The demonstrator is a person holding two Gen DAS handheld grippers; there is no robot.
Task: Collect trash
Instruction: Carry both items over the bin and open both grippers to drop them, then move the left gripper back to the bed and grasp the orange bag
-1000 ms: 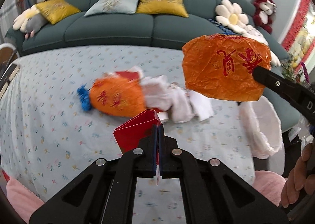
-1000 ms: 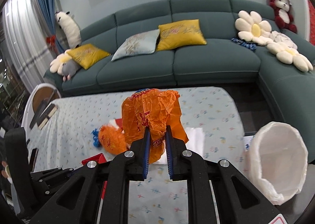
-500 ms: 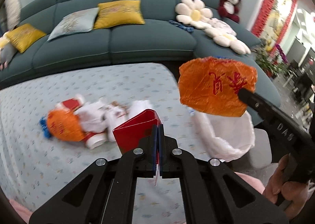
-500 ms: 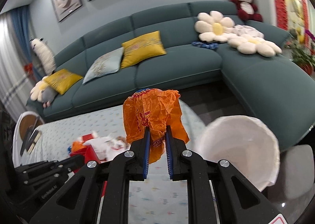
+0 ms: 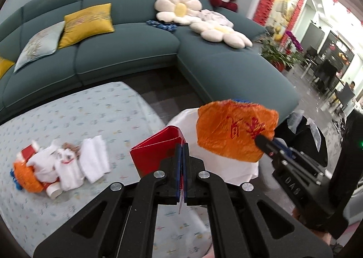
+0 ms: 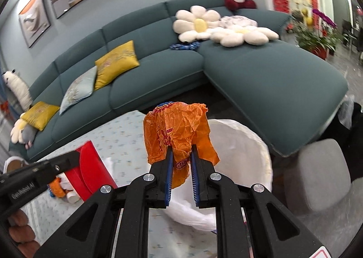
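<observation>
My left gripper (image 5: 182, 147) is shut on a folded red carton (image 5: 156, 148), held up in front of the white-lined bin (image 5: 229, 169). My right gripper (image 6: 181, 153) is shut on a crumpled orange wrapper (image 6: 179, 133), which hangs over the mouth of the same bin (image 6: 240, 151). In the left wrist view that orange wrapper (image 5: 233, 131) shows to the right with the right gripper's tip (image 5: 263, 141) on it. The right wrist view shows the red carton (image 6: 90, 171) at the left under the other tool's black jaw. More trash lies on the table: an orange bag (image 5: 26, 177), white tissues (image 5: 72, 164) and a paper cup (image 5: 53, 191).
The patterned table (image 5: 79, 117) ends just before the bin. A teal corner sofa (image 5: 136, 49) with cushions, flower pillows and a red plush bear runs behind. A grey stool (image 6: 322, 171) stands right of the bin. A person's fingers (image 6: 20, 226) show at the lower left.
Both grippers have swung right, away from the trash pile on the table and over to the white-lined bin, each still holding its piece. The sofa corner has come into view.
</observation>
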